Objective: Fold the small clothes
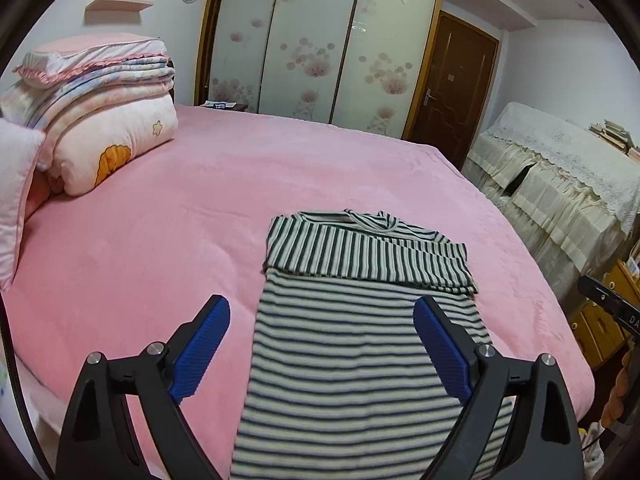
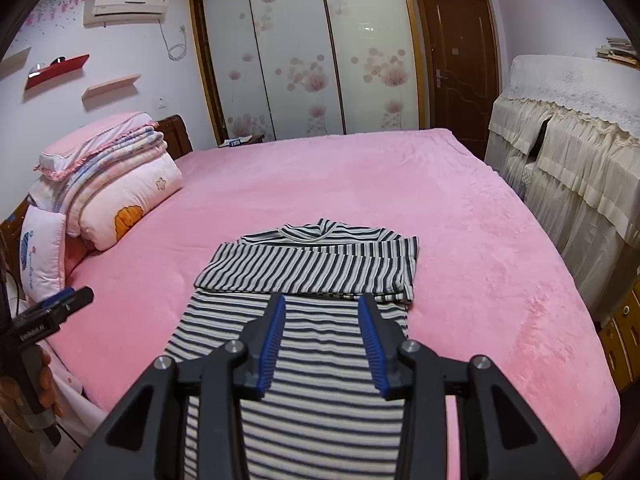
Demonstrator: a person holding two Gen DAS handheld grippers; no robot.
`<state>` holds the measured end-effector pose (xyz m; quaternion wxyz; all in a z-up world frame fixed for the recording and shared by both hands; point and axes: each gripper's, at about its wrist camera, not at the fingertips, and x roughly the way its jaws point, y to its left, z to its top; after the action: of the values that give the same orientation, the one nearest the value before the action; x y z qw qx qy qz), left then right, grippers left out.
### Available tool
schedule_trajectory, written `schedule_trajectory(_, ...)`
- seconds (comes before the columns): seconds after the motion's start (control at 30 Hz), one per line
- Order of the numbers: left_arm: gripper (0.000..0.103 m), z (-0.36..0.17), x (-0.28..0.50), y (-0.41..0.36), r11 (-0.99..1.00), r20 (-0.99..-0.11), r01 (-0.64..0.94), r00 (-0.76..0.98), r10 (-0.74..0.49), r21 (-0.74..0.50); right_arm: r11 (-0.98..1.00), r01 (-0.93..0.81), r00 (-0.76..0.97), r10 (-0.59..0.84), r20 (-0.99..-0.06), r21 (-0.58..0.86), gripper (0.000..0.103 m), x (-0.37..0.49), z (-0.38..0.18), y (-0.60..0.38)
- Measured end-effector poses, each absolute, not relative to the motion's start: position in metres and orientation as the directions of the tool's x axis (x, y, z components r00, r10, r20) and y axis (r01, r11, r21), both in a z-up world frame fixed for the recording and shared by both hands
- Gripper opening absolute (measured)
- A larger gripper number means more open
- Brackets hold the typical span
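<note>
Your left gripper (image 1: 322,312) stands with its jaws spread wide, blue pads (image 1: 204,346) well apart, nothing between them; it hovers above the striped shirt (image 1: 352,344) without touching it. Your right gripper (image 2: 322,312) has its jaws part-open, a narrower gap than the left, pads (image 2: 273,344) clear of the fabric and holding nothing.

The striped shirt lies flat on the pink bedspread (image 1: 192,216), at the near side of the bed, collar (image 2: 308,236) pointing away from you. Its 2 sleeves are folded in across the chest, forming a band of vertical stripes over the horizontal stripes of the body. The lower body of the shirt runs toward you and under both grippers, out of the bottom edge of each view.

In the right wrist view, the left gripper's tip shows at the left edge, with fingers of your hand (image 2: 46,384) on the handle below it. In the left wrist view, part of the right gripper shows at the right edge.

Stacked folded quilts (image 1: 100,120) sit at the head of the bed, well apart from the shirt. A wardrobe (image 2: 304,56) with flower-printed sliding doors stands beyond the bed.
</note>
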<state>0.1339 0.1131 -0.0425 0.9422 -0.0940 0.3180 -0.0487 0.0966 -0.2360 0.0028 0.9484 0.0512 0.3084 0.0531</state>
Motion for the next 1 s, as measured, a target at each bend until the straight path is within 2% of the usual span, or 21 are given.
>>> schedule_trajectory(0.27, 0.099, -0.047, 0.092, 0.135, 0.963, -0.560, -0.021, 0.817, -0.137, -0.267, 0.993, -0.066, 0.829, 0.108, -0.549, 0.096, 0.056, 0.050, 0.008, -0.227)
schedule_trajectory(0.53, 0.102, -0.053, 0.062, 0.149, 0.967, -0.534, -0.039, 0.839, -0.106, -0.253, 0.992, -0.080, 0.837, 0.119, -0.534, 0.096, 0.057, 0.021, 0.003, -0.217)
schedule_trajectory(1.0, 0.102, -0.112, 0.044, 0.149, 0.976, -0.610, 0.018, 0.778, -0.149, -0.215, 0.991, -0.113, 0.845, 0.131, -0.518, 0.066, 0.057, -0.014, -0.033, -0.213)
